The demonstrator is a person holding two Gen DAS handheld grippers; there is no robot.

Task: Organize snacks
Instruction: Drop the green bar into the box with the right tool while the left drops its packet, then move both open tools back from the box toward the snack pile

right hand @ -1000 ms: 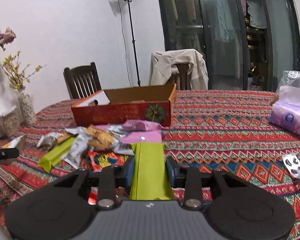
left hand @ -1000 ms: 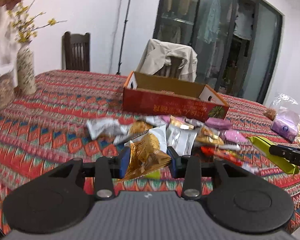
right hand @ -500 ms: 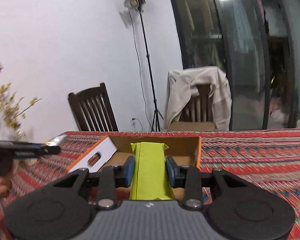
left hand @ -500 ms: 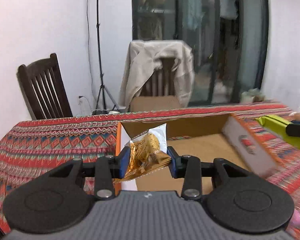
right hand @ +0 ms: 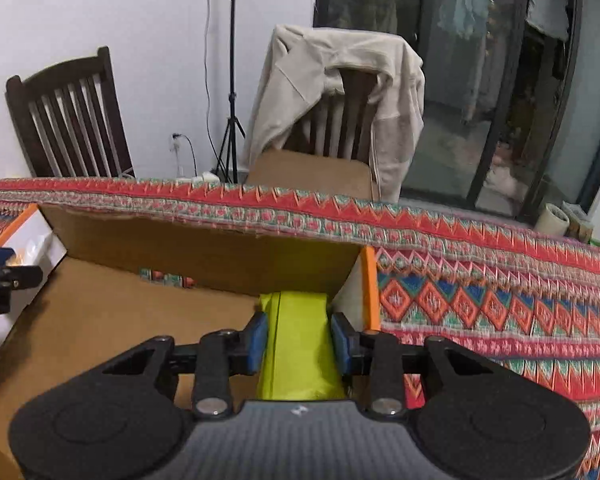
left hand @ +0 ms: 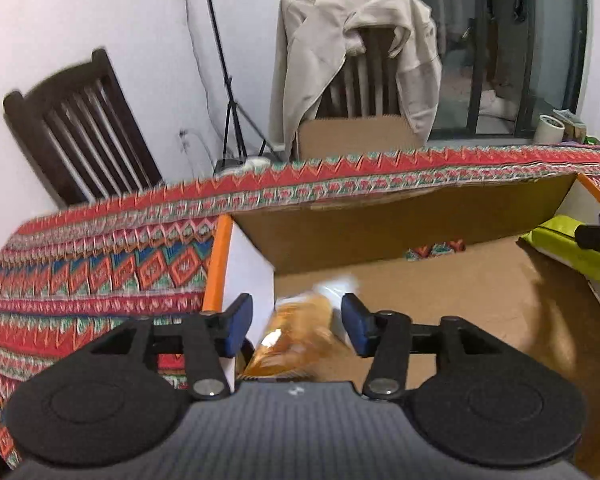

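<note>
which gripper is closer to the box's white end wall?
Left. The left gripper hangs right beside the white end wall, orange snack packet between its open jaws. The right gripper, shut on the green packet, is at the cardboard box's opposite end.

A table under a red patterned cloth [right hand: 500, 288] carries an open cardboard box [right hand: 204, 256].

Left jaws opened — golden packet [left hand: 300, 336] seemingly dropping into box [left hand: 440, 304].

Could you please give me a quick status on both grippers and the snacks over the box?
Left gripper just opened, orange snack packet loose between pads. Right gripper easing, pads still on green packet. Cardboard box floor unobstructed.
</note>
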